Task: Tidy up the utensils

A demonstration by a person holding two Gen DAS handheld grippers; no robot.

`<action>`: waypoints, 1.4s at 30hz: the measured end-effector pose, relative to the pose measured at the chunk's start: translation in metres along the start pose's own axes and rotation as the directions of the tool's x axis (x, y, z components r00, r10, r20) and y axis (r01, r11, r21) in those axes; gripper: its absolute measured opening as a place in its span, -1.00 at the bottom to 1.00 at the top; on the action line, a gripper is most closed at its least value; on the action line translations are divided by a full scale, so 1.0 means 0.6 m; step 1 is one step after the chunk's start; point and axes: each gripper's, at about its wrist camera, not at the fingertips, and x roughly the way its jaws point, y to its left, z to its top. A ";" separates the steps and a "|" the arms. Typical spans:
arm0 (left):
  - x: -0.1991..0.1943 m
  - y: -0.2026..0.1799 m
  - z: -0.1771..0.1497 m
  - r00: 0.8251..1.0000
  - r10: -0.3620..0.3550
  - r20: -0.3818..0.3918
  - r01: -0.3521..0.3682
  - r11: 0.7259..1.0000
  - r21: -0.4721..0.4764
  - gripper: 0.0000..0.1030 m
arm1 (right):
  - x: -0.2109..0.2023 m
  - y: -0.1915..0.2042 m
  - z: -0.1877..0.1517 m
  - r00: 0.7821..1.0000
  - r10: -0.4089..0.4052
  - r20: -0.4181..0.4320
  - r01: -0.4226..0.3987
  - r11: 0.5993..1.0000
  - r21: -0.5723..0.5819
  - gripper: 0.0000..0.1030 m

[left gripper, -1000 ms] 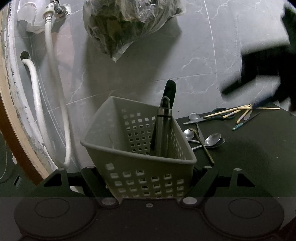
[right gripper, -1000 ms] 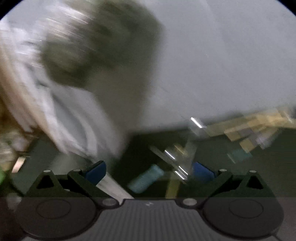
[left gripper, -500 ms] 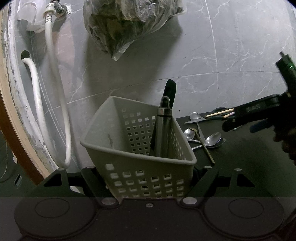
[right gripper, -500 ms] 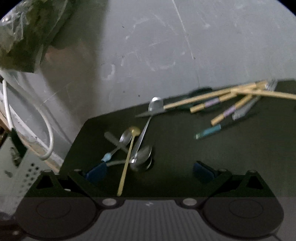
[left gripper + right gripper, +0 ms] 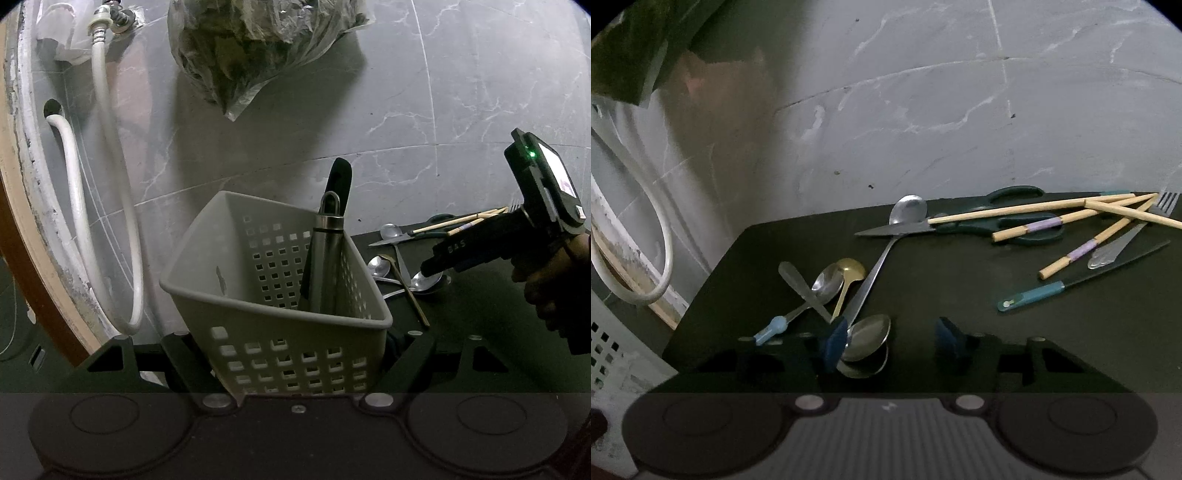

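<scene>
Steel spoons (image 5: 868, 334): two stacked bowls between the closing jaws of the right gripper (image 5: 890, 338), against its left pad; pads not pressing.
Basket (image 5: 273, 302): pinched between the left gripper (image 5: 295, 369) jaws; metal handle and black handle upright inside.
Chopsticks (image 5: 1071, 218), scissors (image 5: 997, 218): well ahead of right jaws, on dark tabletop (image 5: 960, 280).

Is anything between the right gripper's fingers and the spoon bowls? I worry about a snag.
Nothing blocks them. The right gripper is closing around two stacked spoon bowls; its left finger sits beside them, near a crossing gold spoon.
</scene>
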 end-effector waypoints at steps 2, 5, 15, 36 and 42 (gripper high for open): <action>0.000 0.000 0.000 1.000 0.000 0.000 0.000 1.000 -0.001 0.55 | 0.004 0.002 0.000 1.000 0.008 -0.009 -0.008 1.000 0.003 0.09; 0.000 0.001 0.001 1.000 -0.001 -0.001 0.001 1.000 -0.002 0.55 | 0.008 0.005 -0.004 1.000 0.016 -0.025 -0.016 1.000 0.010 0.01; 0.000 0.000 0.001 1.000 0.000 0.000 0.000 1.000 -0.001 0.55 | 0.011 0.005 -0.005 1.000 0.011 -0.024 -0.011 1.000 0.015 -0.55; 0.002 0.002 0.000 1.000 -0.008 0.008 0.008 1.000 -0.002 0.55 | -0.038 -0.026 0.011 0.995 0.076 0.067 -0.083 0.989 0.122 -0.91; 0.002 0.004 0.000 1.000 -0.015 0.008 0.015 1.000 0.003 0.55 | -0.010 -0.035 0.007 0.996 0.088 0.029 -0.092 0.978 0.188 -0.37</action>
